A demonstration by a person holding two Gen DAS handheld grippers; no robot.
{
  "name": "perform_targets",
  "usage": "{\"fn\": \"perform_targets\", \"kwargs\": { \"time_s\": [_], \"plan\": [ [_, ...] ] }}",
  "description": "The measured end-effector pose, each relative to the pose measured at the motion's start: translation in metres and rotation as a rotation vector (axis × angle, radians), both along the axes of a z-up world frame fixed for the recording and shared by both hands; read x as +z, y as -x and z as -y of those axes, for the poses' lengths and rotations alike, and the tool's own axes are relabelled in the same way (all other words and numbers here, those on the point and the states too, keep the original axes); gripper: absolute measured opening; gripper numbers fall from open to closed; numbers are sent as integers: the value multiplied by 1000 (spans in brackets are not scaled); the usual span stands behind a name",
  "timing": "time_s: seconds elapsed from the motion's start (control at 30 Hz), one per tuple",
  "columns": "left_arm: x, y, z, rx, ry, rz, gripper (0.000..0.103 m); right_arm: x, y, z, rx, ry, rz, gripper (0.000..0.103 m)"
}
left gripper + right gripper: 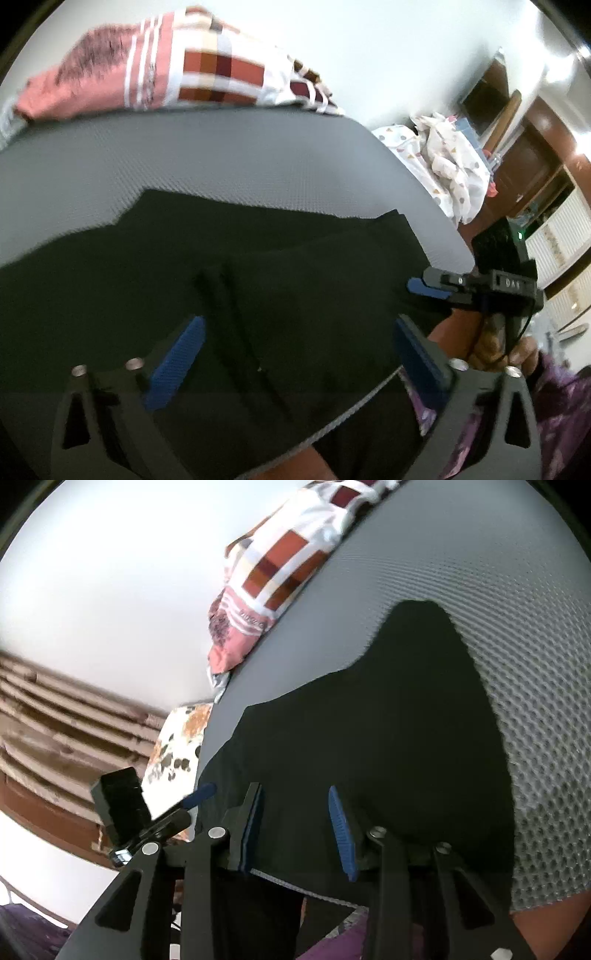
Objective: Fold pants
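Observation:
Dark pants (258, 273) lie spread on a grey textured mat (221, 158), with part hanging over the near edge. My left gripper (295, 343) is open just above the pants, its blue pads wide apart and nothing between them. My right gripper (428, 286) shows at the right, at the pants' edge. In the right wrist view the pants (388, 720) fill the middle of the mat (517, 609). My right gripper (295, 812) is open over the pants' near edge. The left gripper's blue fingertip (201, 794) shows at the left.
A pink, white and checked folded cloth (166, 74) lies at the mat's far edge and also shows in the right wrist view (280, 568). A white patterned cloth pile (443, 162) sits beyond the mat's right side. Wooden furniture (535, 147) stands behind.

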State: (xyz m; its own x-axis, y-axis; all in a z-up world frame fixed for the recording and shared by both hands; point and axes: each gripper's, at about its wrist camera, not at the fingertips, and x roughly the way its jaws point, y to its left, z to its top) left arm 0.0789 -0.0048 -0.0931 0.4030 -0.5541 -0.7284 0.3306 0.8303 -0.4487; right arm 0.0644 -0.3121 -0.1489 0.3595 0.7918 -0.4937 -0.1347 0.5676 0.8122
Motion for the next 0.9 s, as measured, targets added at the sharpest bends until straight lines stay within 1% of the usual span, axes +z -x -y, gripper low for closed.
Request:
{"fn": "perform_targets", "kwargs": {
  "time_s": [0.03, 0.07, 0.13, 0.17, 0.27, 0.33, 0.37, 0.4, 0.43, 0.47, 0.5, 0.53, 0.57, 0.6, 0.7, 0.8, 0.9],
  "plan": [
    [-3, -3, 2, -6, 13, -15, 75, -1, 0, 1, -3, -6, -5, 34],
    [-7, -7, 6, -12, -9, -19, 70, -1, 0, 2, -3, -7, -5, 34],
    [-14, -11, 11, -10, -60, -28, 70, 0, 0, 1, 2, -5, -2, 35],
    [-19, -14, 11, -5, -53, -48, 70, 0, -1, 0, 5, -7, -2, 36],
    [-26, -18, 9, 22, -48, -63, 70, -1, -3, -4, 13, -14, -7, 36],
    [-32, -19, 8, 24, -47, -87, 70, -2, -5, -4, 13, -16, -11, 36],
    [-32, -18, 8, 21, -52, -81, 70, -3, -5, -3, 11, -21, -14, 36],
    [-32, -16, 11, 9, -77, -70, 64, -3, -5, -4, 11, -23, -16, 36],
    [-32, -16, 15, -4, -110, -59, 55, -4, -5, -3, 11, -26, -20, 36],
    [-32, -15, 21, -13, -168, -45, 46, -5, -6, -3, 8, -28, -25, 37],
    [-32, -15, 22, -13, -188, -38, 41, -6, -6, -2, 2, -30, -29, 38],
    [-31, -15, 22, -7, -191, -41, 34, -7, -6, -1, -4, -38, -33, 38],
    [-32, -16, 19, 14, -189, -55, 24, -8, -6, 1, -8, -48, -38, 38],
    [-32, -17, 16, 30, -182, -64, 19, -9, -6, 2, -10, -53, -41, 38],
    [-33, -16, 6, 70, -153, -94, 10, -10, -6, 4, -17, -70, -47, 40],
    [-31, -11, -1, 110, -136, -103, 6, -11, -5, 4, -21, -73, -51, 42],
    [-24, -6, -7, 149, -151, -80, 5, -8, -7, 3, -18, -81, -48, 48]
  ]
}}
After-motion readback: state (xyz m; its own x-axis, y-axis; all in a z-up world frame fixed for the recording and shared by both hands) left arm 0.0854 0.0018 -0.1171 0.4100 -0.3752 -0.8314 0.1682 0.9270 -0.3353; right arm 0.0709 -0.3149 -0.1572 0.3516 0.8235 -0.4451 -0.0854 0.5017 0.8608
